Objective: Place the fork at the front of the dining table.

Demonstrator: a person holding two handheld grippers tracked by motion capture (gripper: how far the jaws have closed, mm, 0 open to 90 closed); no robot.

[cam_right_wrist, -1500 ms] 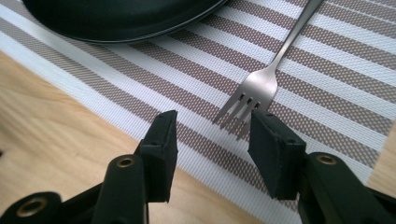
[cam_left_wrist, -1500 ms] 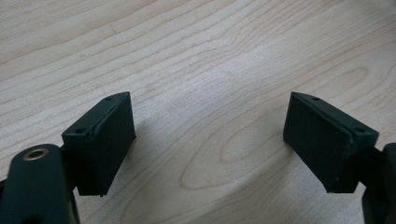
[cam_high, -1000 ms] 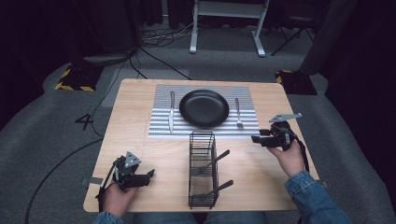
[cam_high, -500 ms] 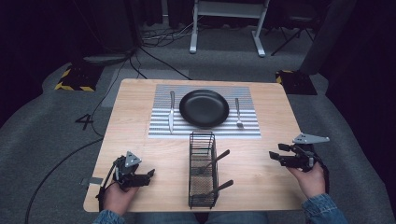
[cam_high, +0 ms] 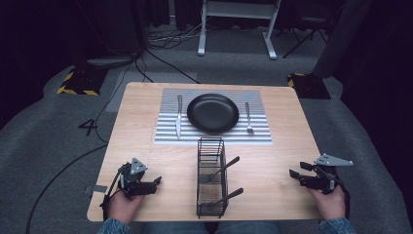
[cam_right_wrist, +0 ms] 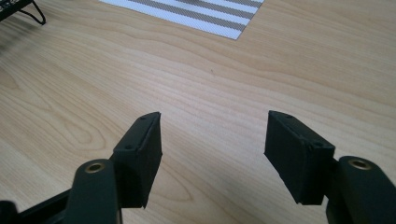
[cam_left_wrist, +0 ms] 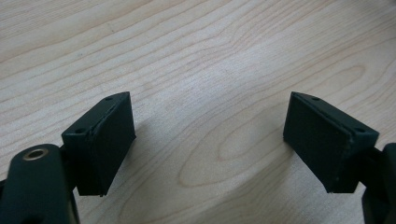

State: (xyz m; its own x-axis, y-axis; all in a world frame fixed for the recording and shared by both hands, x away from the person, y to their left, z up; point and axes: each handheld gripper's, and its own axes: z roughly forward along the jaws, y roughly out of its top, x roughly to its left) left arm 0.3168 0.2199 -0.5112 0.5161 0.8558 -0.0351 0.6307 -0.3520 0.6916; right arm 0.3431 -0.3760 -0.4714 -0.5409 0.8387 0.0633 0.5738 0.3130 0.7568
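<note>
High view: the left gripper [cam_high: 157,181] rests at the table's [cam_high: 146,146] near left corner, jaws spread, nothing between them. The wire caddy [cam_high: 211,176], holding two dark-handled utensils, stands between the hands. The right gripper [cam_high: 297,170], at the near right edge, has just been opening its jaws and they are empty. A good reach probably comes in over the caddy's open top and pinches one handle squarely. Beyond lie a steel knife [cam_high: 178,116], matte black round plate [cam_high: 213,113] and fork [cam_high: 248,117] on a striped mat [cam_high: 263,134]; the wood is pale and grained.
</note>
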